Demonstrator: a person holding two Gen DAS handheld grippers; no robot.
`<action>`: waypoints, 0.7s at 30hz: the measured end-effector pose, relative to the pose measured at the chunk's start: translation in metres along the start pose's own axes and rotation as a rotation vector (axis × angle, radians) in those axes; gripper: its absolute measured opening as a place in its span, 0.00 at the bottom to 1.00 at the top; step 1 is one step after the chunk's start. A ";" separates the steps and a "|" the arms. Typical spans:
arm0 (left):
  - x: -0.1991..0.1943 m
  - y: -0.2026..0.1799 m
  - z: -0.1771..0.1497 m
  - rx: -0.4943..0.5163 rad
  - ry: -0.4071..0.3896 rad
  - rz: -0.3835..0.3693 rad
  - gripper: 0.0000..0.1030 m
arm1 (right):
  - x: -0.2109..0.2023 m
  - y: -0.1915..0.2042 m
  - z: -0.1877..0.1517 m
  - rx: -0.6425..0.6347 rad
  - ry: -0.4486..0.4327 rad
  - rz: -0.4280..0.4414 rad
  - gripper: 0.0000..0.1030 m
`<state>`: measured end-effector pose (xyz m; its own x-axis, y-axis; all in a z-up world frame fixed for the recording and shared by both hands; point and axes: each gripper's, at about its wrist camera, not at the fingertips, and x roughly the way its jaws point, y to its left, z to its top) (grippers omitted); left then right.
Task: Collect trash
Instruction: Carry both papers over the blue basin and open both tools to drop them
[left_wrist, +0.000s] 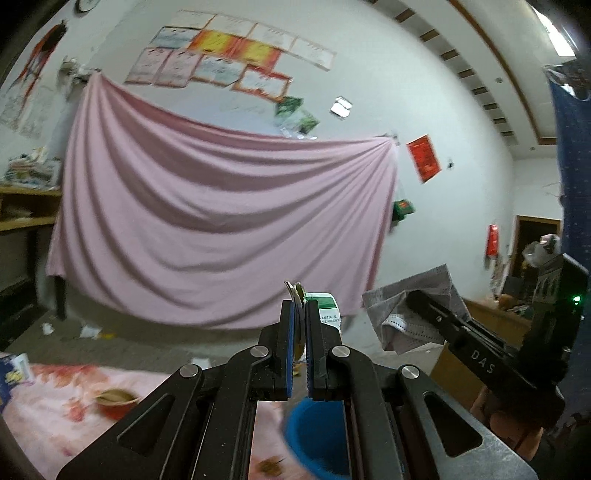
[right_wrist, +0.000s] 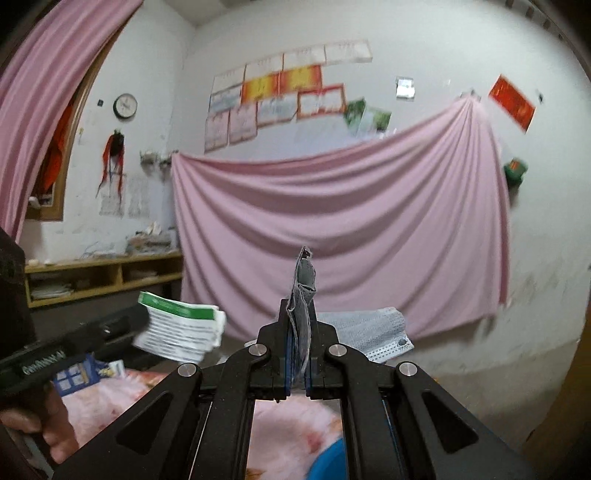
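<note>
Aloft above a pink floral bedspread (left_wrist: 55, 398), two pieces of trash hang pinched in two hand-held grippers. The left gripper (left_wrist: 300, 325) has its fingers clenched on a folded paper leaflet (left_wrist: 327, 308) with a green band, held by one edge so the sheet juts out at its two o'clock; in the right wrist view the same leaflet (right_wrist: 181, 332) sticks out at nine o'clock. The right gripper (right_wrist: 300, 332) has its fingers clamped on a grey face mask (right_wrist: 303, 295), bunched upright at twelve o'clock, with the rest of the mask drooping to four o'clock.

Both items look light and limp: the leaflet likely creases and slides, the mask is soft cloth-like material that folds rather than resists. An edge or bunched fold seems the sensible hold for each.

A blue bin (left_wrist: 317, 439) sits below at six o'clock. Readable lettering: "DAS" on the right gripper's body; the leaflet's print is too blurred.
</note>
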<state>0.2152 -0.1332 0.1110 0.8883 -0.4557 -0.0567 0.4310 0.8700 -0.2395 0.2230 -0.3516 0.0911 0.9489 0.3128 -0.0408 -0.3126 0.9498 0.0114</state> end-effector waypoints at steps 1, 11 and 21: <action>0.004 -0.007 0.001 0.003 -0.007 -0.015 0.03 | -0.004 -0.004 0.004 -0.010 -0.015 -0.015 0.03; 0.053 -0.069 -0.009 0.050 0.004 -0.119 0.03 | -0.029 -0.036 0.007 -0.108 -0.039 -0.174 0.03; 0.110 -0.086 -0.045 0.025 0.249 -0.107 0.04 | -0.007 -0.072 -0.039 -0.007 0.143 -0.212 0.04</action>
<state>0.2686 -0.2664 0.0814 0.7724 -0.5752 -0.2694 0.5272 0.8171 -0.2331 0.2375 -0.4220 0.0517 0.9779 0.1024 -0.1823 -0.1076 0.9940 -0.0189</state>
